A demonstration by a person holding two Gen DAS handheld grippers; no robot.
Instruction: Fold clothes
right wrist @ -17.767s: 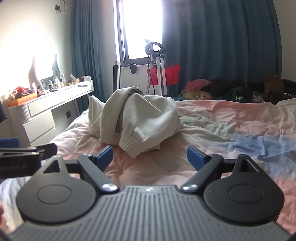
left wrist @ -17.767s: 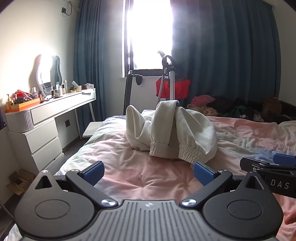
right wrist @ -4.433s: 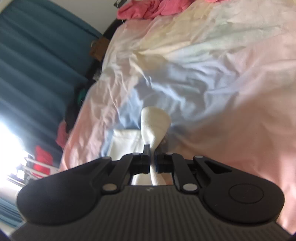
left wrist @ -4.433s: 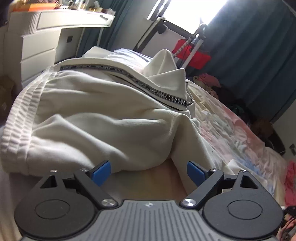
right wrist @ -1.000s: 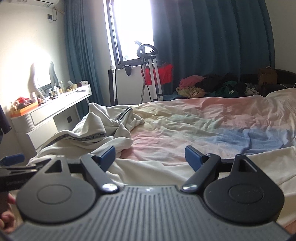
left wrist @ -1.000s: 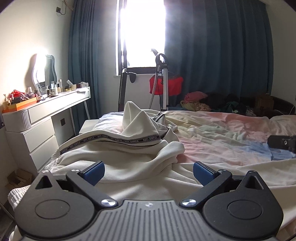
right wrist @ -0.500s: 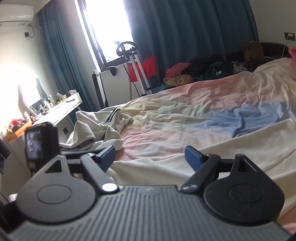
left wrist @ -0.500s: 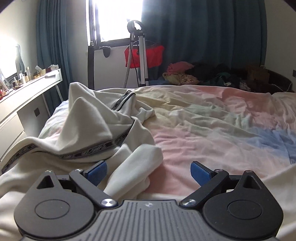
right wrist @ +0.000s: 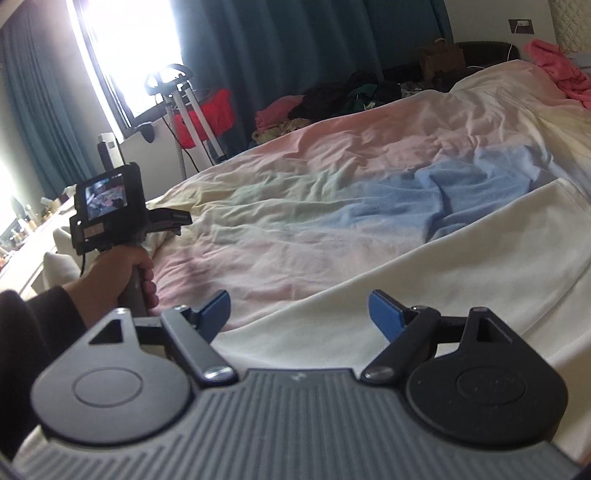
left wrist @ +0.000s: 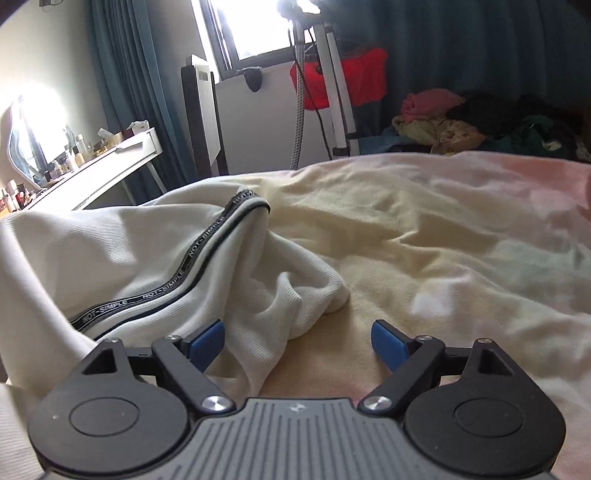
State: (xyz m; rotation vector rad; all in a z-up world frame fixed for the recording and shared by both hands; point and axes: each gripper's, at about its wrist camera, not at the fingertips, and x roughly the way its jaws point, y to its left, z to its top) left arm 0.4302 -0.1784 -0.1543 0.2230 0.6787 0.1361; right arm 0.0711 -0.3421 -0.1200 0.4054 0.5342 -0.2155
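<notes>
Closing over a bunched fold of the cream trousers [left wrist: 155, 254] on the bed [left wrist: 424, 236], the left tool [left wrist: 295, 339] is brought low for gripping; the right tool [right wrist: 297, 314] is kept wide, empty.

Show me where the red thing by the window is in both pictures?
Left wrist view: the red cloth hangs top centre, behind the white stand.
Right wrist view: red cloth at upper left, behind the same stand.
Shared landmark: the bright window.
</notes>
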